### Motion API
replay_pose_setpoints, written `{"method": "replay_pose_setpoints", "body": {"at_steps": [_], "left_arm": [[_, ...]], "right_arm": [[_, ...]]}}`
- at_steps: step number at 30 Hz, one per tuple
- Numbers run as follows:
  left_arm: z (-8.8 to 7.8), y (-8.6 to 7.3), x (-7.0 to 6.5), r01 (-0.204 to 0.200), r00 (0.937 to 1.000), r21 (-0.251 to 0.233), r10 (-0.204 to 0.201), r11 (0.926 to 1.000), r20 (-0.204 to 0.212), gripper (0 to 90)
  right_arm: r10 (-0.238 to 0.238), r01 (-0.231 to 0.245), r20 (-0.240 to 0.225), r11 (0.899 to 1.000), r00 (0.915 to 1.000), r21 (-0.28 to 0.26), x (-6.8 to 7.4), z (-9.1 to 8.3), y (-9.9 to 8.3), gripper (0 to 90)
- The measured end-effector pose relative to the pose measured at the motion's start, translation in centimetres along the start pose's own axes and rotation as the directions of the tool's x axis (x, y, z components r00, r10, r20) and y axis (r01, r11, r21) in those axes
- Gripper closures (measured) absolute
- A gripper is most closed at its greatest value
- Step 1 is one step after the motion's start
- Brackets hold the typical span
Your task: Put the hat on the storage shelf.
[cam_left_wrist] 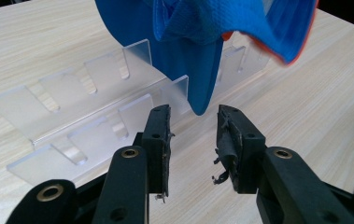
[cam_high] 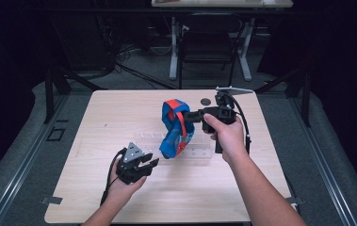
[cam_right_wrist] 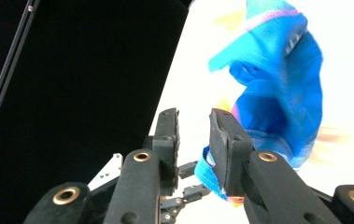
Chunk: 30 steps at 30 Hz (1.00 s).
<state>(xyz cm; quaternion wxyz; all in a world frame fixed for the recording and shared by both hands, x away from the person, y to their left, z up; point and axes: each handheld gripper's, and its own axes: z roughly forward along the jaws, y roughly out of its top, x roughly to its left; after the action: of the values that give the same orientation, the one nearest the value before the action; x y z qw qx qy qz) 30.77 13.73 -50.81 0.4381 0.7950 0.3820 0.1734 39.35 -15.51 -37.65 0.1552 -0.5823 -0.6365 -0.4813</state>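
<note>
Blue cap (cam_high: 175,128) with red trim is seen upright over a clear plastic rack (cam_high: 192,151) on the wooden desk (cam_high: 110,117), its brim tip dipping between the rack's dividers. The left gripper (cam_high: 151,162) is held just beside the brim tip, jaws apart and empty. The right gripper (cam_high: 188,116) is held at the cap's upper side, jaws apart, blue cloth lying against one jaw.

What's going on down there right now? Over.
Left gripper open, empty. Right gripper open beside blue cap. Cap standing in clear rack. Nothing in the way.
</note>
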Motion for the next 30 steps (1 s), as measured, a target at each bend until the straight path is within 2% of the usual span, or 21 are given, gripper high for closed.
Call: {"method": "replay_pose_setpoints", "body": {"at_steps": [5, 20, 24, 30], "left_arm": [[-0.4, -0.1, 0.4, 0.005, 1.0000, -0.002, -0.005, 1.0000, -0.008, 64.1], [-1.1, -0.9, 1.6, 0.026, 0.9992, 0.012, -0.026, 0.9996, -0.031, 61.1], [-1.3, -1.3, 2.1, 0.043, 0.9982, 0.010, -0.043, 0.9990, -0.042, 60.9], [-1.8, -1.8, 3.1, 0.066, 0.9962, 0.012, -0.065, 0.9978, -0.058, 61.0]], "right_arm": [[0.002, -0.002, 0.004, 1.000, 1.0000, -0.001, -0.2, -0.5, -0.1, 71.4], [-0.027, 0.027, 0.066, 1.000, 0.9974, -0.008, -1.4, -2.0, -0.9, 67.9], [-0.031, 0.032, 0.076, 0.999, 0.9967, -0.012, -1.7, -2.3, -1.1, 67.4], [-0.049, 0.050, 0.115, 0.999, 0.9921, -0.005, -2.3, -3.2, -1.6, 67.2]]}}
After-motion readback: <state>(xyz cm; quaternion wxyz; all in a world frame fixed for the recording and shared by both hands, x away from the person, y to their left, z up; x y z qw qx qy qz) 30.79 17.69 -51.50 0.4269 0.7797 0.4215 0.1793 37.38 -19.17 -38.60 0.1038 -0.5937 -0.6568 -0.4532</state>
